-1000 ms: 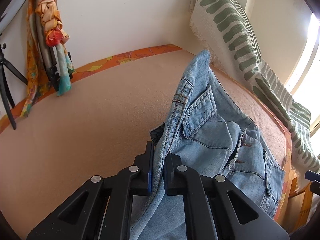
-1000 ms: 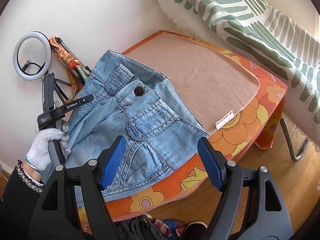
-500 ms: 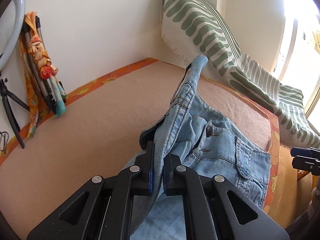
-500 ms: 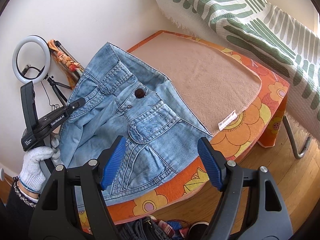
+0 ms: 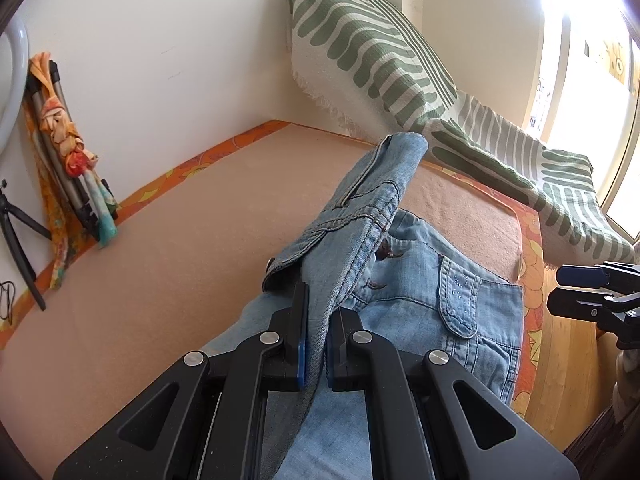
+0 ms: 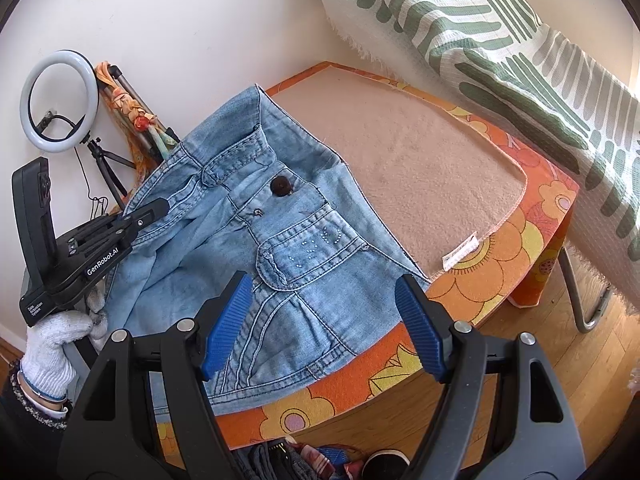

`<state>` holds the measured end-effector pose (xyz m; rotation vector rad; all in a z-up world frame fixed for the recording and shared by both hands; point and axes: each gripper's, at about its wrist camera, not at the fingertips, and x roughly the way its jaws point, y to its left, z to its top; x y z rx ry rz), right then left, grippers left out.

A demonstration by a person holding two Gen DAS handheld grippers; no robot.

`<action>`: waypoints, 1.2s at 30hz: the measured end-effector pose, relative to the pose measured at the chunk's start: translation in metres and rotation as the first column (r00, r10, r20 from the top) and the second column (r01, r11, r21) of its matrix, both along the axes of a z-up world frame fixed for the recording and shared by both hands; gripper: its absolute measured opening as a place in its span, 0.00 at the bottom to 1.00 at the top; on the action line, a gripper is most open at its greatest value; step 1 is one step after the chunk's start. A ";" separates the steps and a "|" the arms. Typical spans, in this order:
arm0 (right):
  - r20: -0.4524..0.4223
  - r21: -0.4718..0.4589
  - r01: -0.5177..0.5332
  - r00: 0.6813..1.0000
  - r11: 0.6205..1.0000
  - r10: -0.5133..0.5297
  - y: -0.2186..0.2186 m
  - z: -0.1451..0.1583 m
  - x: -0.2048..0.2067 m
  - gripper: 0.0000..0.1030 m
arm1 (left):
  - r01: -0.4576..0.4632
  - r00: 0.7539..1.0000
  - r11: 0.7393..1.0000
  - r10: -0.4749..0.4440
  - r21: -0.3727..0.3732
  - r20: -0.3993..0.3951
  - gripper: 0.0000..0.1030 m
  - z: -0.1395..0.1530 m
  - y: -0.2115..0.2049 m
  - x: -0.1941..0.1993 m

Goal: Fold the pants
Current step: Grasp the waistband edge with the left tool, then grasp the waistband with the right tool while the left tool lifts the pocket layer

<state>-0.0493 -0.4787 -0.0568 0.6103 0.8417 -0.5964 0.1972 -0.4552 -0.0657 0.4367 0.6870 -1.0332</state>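
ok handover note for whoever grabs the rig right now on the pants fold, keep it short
Left gripper: shut on the waistband edge of the jeans, holding that side lifted off the beige mat.
Right gripper: open, empty, hovering over the near hem.
Jeans: front up, dark button showing, hem hanging a little over the mat's near edge.
Done: one side picked up.
Left: carry the lifted side across to finish the fold, then probably fold lengthwise and flatten.
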 end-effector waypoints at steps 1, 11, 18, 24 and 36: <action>-0.001 -0.001 -0.001 1.000 1.000 0.001 0.000 0.000 0.001 0.74 | 0.005 1.000 1.000 -0.005 0.001 0.004 0.05 0.000 0.000 -0.002; 0.143 0.132 0.016 0.989 0.991 -0.035 -0.020 -0.004 0.009 0.74 | 0.069 0.997 0.998 -0.068 0.016 -0.032 0.05 -0.009 0.001 -0.034; 0.227 0.428 0.016 0.966 0.904 -0.125 -0.058 -0.054 0.042 0.75 | 0.057 0.997 0.998 -0.056 0.018 -0.056 0.05 -0.014 0.001 -0.044; 0.237 0.564 0.081 0.938 0.822 -0.255 -0.068 -0.083 0.062 0.60 | 0.058 0.996 0.998 -0.056 0.019 -0.068 0.05 -0.012 0.001 -0.048; 0.349 0.423 0.018 0.919 0.906 -0.181 -0.058 -0.023 0.072 0.06 | -0.038 0.999 0.991 0.035 0.129 0.026 0.37 -0.023 0.072 -0.067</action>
